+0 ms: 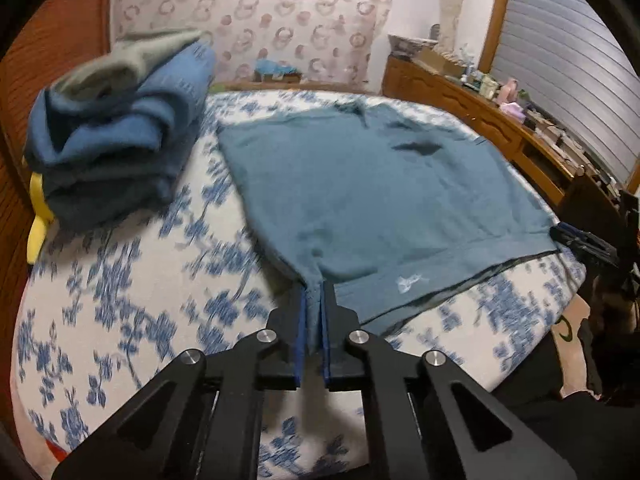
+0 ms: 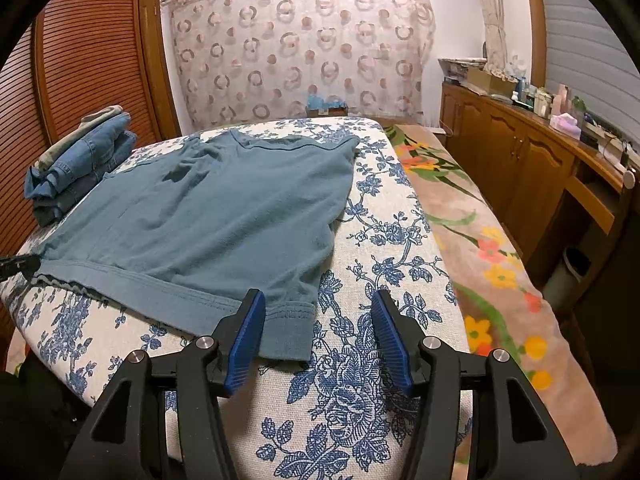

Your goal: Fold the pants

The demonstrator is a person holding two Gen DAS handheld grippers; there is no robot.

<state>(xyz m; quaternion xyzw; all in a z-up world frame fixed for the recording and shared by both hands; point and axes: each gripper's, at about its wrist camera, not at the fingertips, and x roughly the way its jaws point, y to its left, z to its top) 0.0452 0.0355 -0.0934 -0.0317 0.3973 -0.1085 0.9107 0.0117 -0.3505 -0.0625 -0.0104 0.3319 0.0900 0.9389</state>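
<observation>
My left claw (image 1: pixel 314 320) is clamped on a near hem corner of the pants (image 1: pixel 384 200), which lie flat on the bed (image 1: pixel 120 280) beside a stack (image 1: pixel 116 120). Right claw (image 2: pixel 318 344) gapes wide over the other corner. Soft, light, limp knit; I'd pinch that thick hem.

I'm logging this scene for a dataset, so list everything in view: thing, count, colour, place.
pants: one, teal, spread flat on bed
folded clothes: one stack, blue denim and grey, bed's far left
bedspread: one, white with blue flowers, under pants
blanket: one, beige floral, bed's right side
cabinet: one, brown wood, right wall, cluttered top
curtain: one, ring-patterned, back wall
left gripper: black, blue pads, shut on pants
right gripper: black, blue pads, open at the pants' corner
</observation>
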